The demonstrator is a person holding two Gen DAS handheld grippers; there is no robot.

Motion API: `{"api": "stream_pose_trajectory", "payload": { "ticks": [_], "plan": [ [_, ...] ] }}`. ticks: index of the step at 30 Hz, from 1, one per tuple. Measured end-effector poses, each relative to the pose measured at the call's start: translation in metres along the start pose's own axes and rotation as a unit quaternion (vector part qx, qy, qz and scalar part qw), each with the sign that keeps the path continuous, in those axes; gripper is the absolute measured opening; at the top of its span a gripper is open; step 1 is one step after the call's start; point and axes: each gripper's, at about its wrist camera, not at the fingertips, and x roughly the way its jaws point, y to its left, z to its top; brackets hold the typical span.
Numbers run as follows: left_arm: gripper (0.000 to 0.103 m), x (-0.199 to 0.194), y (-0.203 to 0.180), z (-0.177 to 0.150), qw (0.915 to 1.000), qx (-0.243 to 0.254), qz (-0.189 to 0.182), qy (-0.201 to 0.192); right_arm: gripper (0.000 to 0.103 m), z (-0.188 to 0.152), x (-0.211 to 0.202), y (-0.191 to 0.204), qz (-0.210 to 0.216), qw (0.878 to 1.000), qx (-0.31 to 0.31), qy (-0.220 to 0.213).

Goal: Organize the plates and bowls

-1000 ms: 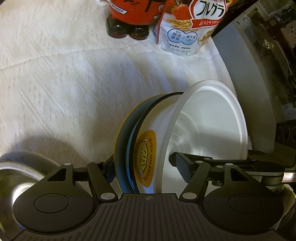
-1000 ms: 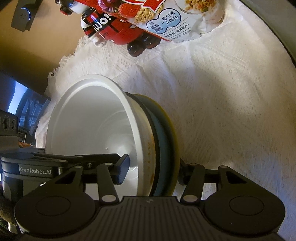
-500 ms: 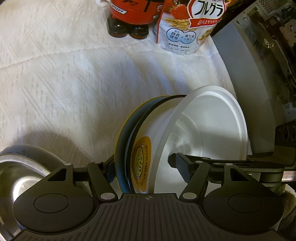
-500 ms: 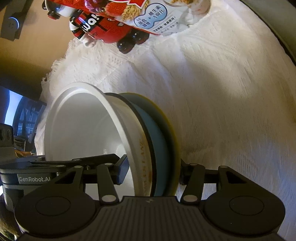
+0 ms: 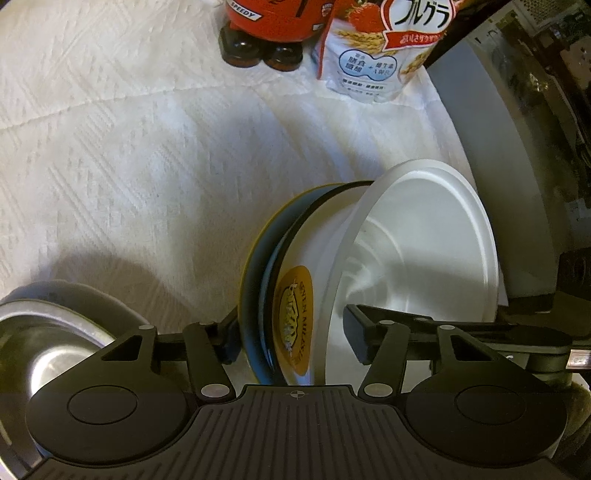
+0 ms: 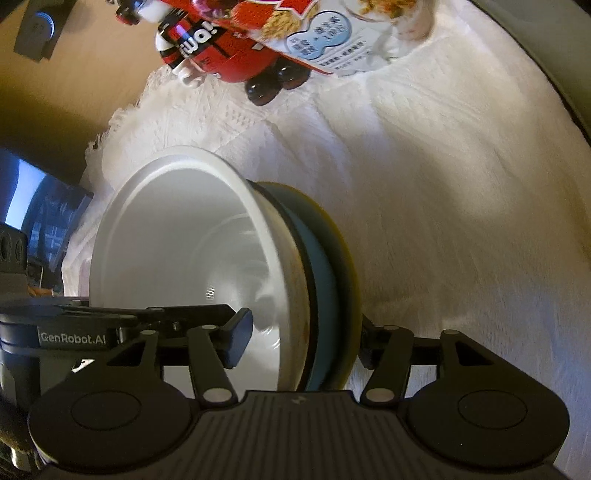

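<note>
A nested stack stands on edge over the white textured cloth [image 5: 155,155]: a white plastic bowl [image 5: 424,251] inside a white bowl with an orange oval label [image 5: 295,321] whose lettering is too skewed to read, backed by a blue dish with a yellow rim [image 5: 255,273]. The left gripper [image 5: 291,339], jaws just narrowing, and the right gripper [image 6: 303,343], jaws just widening, each straddle the stack; whether their pads press I cannot tell. "GenRobot.AI" marks the left gripper's body. Behind stand a red "SPEEDY" figure [image 5: 273,22] and a cereal bag [image 5: 380,48] printed "フルグラ". A steel bowl [image 5: 40,343] lies nearby.
</note>
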Motion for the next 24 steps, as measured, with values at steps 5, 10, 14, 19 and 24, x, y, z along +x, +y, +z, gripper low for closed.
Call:
{"api": "stream_pose_trajectory", "payload": {
  "ticks": [5,10,14,19,24],
  "plan": [
    [0.060,0.001,0.004,-0.001,1.0000,-0.004,-0.003,0.001,0.058,-0.007,0.006,-0.005,0.014,0.999,0.043,0.001],
    [0.059,0.000,0.004,-0.001,0.9999,-0.012,-0.001,0.003,0.055,-0.002,0.008,0.000,0.005,0.999,0.031,0.026],
    [0.059,-0.003,0.002,0.002,0.9997,-0.022,-0.001,0.001,0.056,0.005,0.010,0.000,0.000,0.998,0.044,0.043],
    [0.059,-0.011,-0.001,0.003,0.9998,-0.019,-0.001,0.001,0.057,0.008,0.007,0.002,0.008,0.997,0.049,0.052],
    [0.059,-0.022,-0.006,0.003,0.9999,-0.012,-0.004,-0.009,0.057,0.007,-0.001,0.010,0.002,0.999,0.038,0.039]
  ]
}}
